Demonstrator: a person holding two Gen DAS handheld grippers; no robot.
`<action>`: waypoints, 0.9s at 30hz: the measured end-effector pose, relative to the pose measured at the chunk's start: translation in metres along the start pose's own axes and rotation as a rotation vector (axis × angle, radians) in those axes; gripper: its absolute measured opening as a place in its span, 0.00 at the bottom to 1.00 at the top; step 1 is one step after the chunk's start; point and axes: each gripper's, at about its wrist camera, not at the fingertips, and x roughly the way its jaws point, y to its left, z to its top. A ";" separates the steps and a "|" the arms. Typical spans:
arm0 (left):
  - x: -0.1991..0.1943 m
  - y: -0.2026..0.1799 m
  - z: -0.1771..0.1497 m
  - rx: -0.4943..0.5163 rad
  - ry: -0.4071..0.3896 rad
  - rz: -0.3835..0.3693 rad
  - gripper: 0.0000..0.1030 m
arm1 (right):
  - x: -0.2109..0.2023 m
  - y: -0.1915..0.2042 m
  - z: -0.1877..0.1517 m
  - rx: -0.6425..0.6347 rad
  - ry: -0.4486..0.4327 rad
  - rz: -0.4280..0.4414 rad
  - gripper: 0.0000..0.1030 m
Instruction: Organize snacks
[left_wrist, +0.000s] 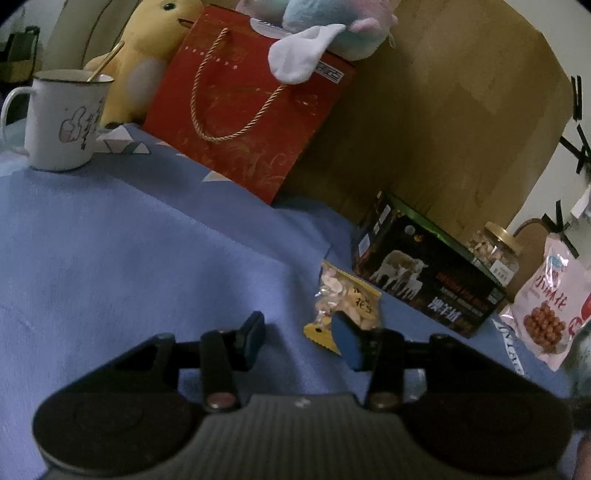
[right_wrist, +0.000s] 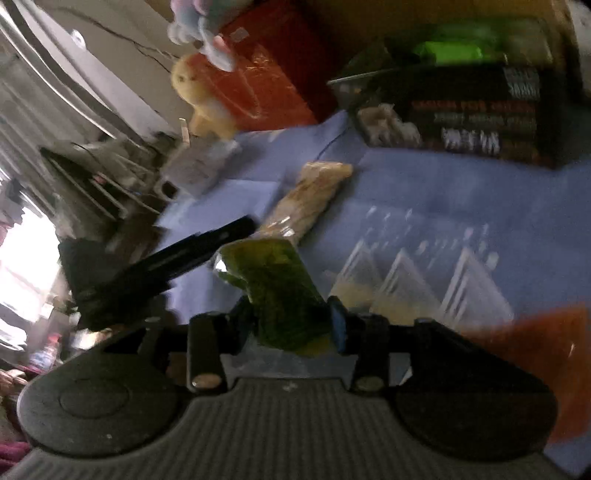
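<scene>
While my right gripper is clenching a crinkly green snack packet, my empty, parted left gripper is nearing the yellow-edged clear peanut pouch lying on blue cloth; rushing risks dropping it.

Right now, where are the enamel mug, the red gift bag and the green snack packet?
enamel mug (left_wrist: 62, 125): left wrist view, on its printed side wall.
red gift bag (left_wrist: 251, 122): left wrist view, on its front face.
green snack packet (right_wrist: 284, 291): right wrist view, on the wrapper's middle.
</scene>
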 end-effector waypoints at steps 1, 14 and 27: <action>-0.001 0.001 0.000 -0.005 0.000 -0.003 0.40 | -0.003 0.005 -0.006 -0.038 -0.031 -0.011 0.51; -0.033 0.005 -0.024 -0.137 0.149 -0.251 0.39 | -0.023 0.005 -0.073 -0.121 -0.054 -0.039 0.58; -0.011 -0.012 -0.042 -0.218 0.282 -0.373 0.36 | -0.007 -0.028 -0.060 0.224 -0.114 0.090 0.23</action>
